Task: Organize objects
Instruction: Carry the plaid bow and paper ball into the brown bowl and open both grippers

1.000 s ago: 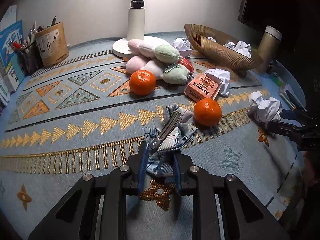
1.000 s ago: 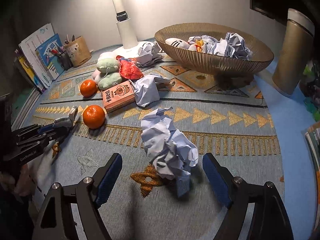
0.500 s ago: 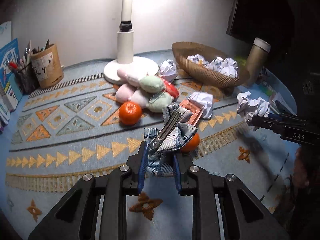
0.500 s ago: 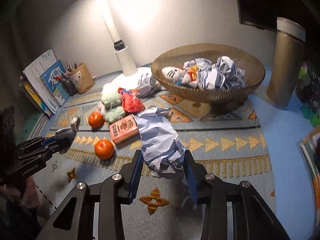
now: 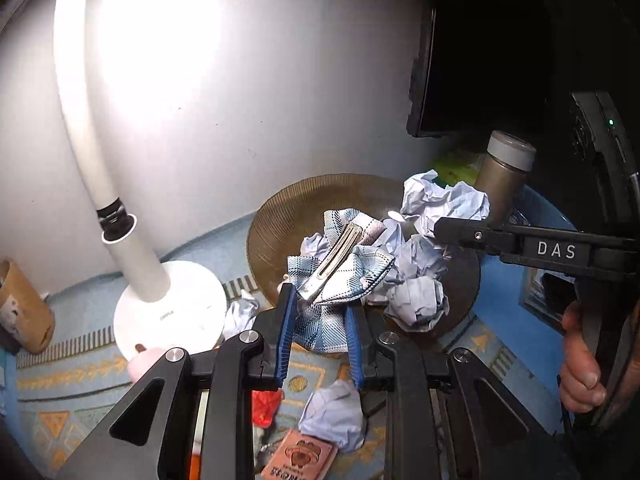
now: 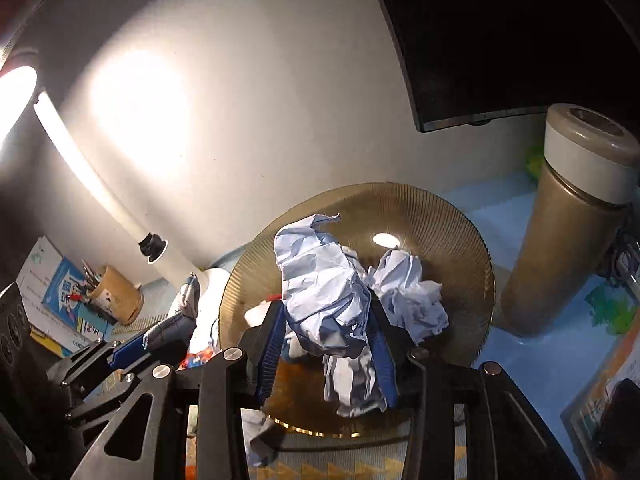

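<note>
At the centre of the left wrist view, the blue plaid fabric bow with its metal hair clip (image 5: 340, 268) sits pinched between your left gripper (image 5: 320, 332) pads, poised over the near rim of the ribbed golden-brown bowl (image 5: 280, 216). Carry it further over the bowl's middle before you let go, so it lands among the paper balls. Your right gripper (image 6: 326, 344) is clamped on a crumpled pale-blue paper wad (image 6: 320, 292), also above the bowl; release well inside the rim. The white lamp base (image 5: 168, 312) stands lower left.

"DAS" on right gripper (image 5: 460, 236)
</note>
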A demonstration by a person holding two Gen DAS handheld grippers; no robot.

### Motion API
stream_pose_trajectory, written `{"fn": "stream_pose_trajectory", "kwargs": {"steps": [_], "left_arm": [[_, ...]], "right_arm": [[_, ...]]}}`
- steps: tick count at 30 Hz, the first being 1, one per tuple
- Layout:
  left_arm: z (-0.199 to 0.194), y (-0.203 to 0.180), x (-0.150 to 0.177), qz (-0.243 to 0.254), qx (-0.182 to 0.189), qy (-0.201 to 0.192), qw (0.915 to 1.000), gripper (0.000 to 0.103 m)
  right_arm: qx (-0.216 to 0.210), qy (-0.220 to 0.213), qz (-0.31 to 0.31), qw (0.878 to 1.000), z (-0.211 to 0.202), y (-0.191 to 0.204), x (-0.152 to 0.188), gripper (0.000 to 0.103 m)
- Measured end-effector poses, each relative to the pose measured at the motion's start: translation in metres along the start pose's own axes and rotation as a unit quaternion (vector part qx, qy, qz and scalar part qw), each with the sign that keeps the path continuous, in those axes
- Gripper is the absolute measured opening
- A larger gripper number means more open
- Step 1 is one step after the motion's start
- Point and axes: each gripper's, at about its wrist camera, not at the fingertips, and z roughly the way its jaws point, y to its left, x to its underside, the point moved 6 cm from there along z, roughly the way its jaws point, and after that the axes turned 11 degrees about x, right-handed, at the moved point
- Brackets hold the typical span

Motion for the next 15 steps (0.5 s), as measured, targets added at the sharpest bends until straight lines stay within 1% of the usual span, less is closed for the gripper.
{"fn": "stream_pose_trajectory", "kwargs": {"steps": [1, 4, 5, 8, 9, 10, 11, 15], "left_arm": [[0.011, 0.001, -0.005, 0.002, -0.004, 0.001, 1.0000, 0.020], [0.041, 0.008, -0.015, -0.004, 0.002, 0.009, 0.9999, 0.020], [0.049, 0.010, -0.017, -0.005, 0.004, 0.009, 0.9999, 0.020], [0.068, 0.016, -0.020, -0.012, 0.007, 0.008, 0.9999, 0.038], [0.074, 0.017, -0.019, -0.019, 0.014, 0.012, 0.9997, 0.041], [0.078, 0.019, -0.017, -0.026, 0.020, 0.019, 0.9993, 0.047], [0.081, 0.021, -0.014, -0.032, 0.019, 0.023, 0.9990, 0.049], [0.072, 0.023, -0.003, -0.042, 0.019, 0.024, 0.9987, 0.049]], "right_arm": [[0.005, -0.001, 0.001, 1.000, 0.007, 0.001, -0.007, 0.040], [0.017, -0.005, -0.003, 1.000, 0.025, 0.007, -0.024, 0.040], [0.020, -0.008, -0.003, 1.000, 0.031, 0.008, -0.029, 0.043], [0.026, -0.009, -0.006, 1.000, 0.045, 0.009, -0.037, 0.064], [0.033, -0.010, -0.008, 0.999, 0.048, 0.008, -0.037, 0.064], [0.036, -0.011, -0.010, 0.999, 0.049, 0.007, -0.037, 0.064], [0.035, -0.011, -0.012, 0.999, 0.050, 0.005, -0.035, 0.064], [0.032, -0.010, -0.013, 0.999, 0.041, -0.001, -0.028, 0.064]]}}
